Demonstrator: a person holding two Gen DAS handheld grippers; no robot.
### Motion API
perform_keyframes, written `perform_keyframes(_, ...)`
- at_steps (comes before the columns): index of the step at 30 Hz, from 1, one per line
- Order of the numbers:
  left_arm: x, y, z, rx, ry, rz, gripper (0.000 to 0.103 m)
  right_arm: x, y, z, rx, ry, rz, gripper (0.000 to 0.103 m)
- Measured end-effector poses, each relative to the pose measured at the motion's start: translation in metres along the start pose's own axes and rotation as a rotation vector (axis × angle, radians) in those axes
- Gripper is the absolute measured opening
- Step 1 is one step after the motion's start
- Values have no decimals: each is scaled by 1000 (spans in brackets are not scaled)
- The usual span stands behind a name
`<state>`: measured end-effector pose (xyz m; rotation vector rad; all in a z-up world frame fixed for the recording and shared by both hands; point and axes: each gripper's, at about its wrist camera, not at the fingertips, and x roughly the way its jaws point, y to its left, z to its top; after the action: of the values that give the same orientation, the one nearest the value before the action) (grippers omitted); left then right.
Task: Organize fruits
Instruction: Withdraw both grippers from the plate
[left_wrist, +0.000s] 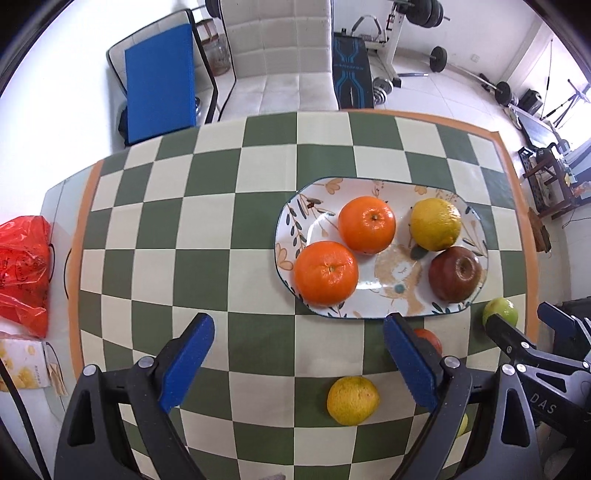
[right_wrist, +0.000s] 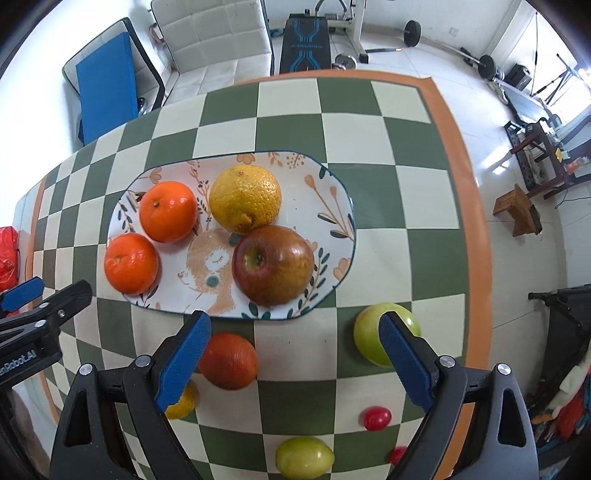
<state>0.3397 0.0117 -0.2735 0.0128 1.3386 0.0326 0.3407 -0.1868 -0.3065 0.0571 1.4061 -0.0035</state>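
**Four fruits plated, both grippers empty above the table**

Going L to R. Far left off the mat: red plastic bag (left_wrist: 22, 273) and a small carton (left_wrist: 24, 369), not part of the job. Left gripper (left_wrist: 299, 354) hangs over the checked mat (left_wrist: 207, 221), jaws spread wide w/ nothing between the blue pads, released. It points steeply down w/ a slight forward tilt, so the plate sits ahead of its fingertips.

The plate (right_wrist: 332, 206) holds, L to R: two oranges (right_wrist: 131, 263), (right_wrist: 168, 211), a yellow citrus (right_wrist: 244, 199) and a dark red apple (right_wrist: 273, 266). The citrus and apple look to be touching; the oranges sit just beside each other.

Loose on the mat, near side of the plate: a small yellow citrus (left_wrist: 352, 400), an orange-red fruit (right_wrist: 229, 360), a green apple (right_wrist: 384, 338), a yellow-green fruit (right_wrist: 304, 458), and two small red fruits (right_wrist: 376, 418), (right_wrist: 397, 455).

Right gripper (right_wrist: 295, 354) points about straight down, jaws also wide, gripping nothing; the orange-red fruit sits behind its left pad, the green apple behind its right.

Step, as I read it: btwn picks, a placing looks finished. Next move prob needs one gripper to drop over a loose fruit, centre it btwn the pads, close gently (round, may roll), then carry it to the bare right end of the plate.
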Motion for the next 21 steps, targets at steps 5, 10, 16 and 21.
perform_keyframes(5,-30,3,-14,-6,-65,-14,94,-25,6,-13,-17,-54,-14,95)
perform_keyframes(10,-55,2,-31,0,-102,-29,94,-52,5,-31,-16,-96,-10,95)
perform_keyframes(16,-81,-2,-51,3,-134,-41,94,-90,3,-52,-10,-154,7,95)
perform_keyframes(21,-104,-6,-63,3,-180,-49,94,-126,4,-72,-15,-213,15,95)
